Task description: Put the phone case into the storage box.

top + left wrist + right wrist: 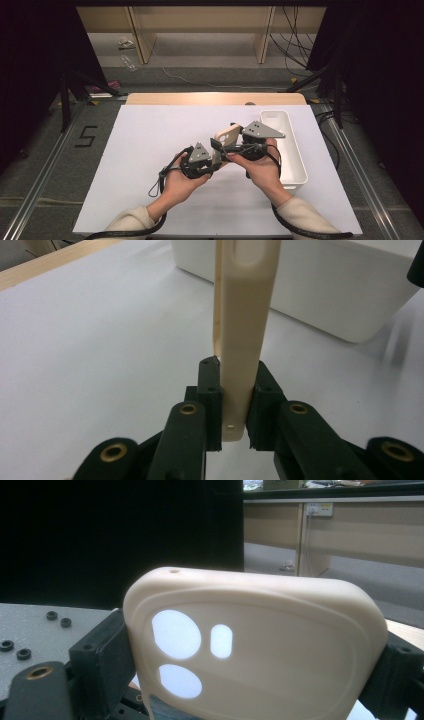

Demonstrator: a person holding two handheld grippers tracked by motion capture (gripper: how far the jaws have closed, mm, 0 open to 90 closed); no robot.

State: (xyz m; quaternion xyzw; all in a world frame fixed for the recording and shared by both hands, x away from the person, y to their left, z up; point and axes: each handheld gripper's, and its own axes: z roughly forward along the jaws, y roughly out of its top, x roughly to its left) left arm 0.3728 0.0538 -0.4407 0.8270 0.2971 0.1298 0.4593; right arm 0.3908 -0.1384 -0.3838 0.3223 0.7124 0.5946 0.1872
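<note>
A cream phone case (227, 137) with camera cut-outs hangs above the white table sheet (145, 150), held between both grippers. My left gripper (215, 151) is shut on its thin lower end; in the left gripper view the case (245, 335) stands edge-on, pinched between the two pads of the left gripper (235, 385). My right gripper (233, 143) comes in from the right. In the right gripper view the case (260, 645) faces the camera, and the right gripper (247, 660) spans its width, with a pad pressed against each side edge.
A long white bin (292, 150) lies along the sheet's right side, close to my right hand; the left gripper view has the bin (325, 285) just behind the case. The table's wooden strip (215, 98) borders the far edge. Dark stands flank the table.
</note>
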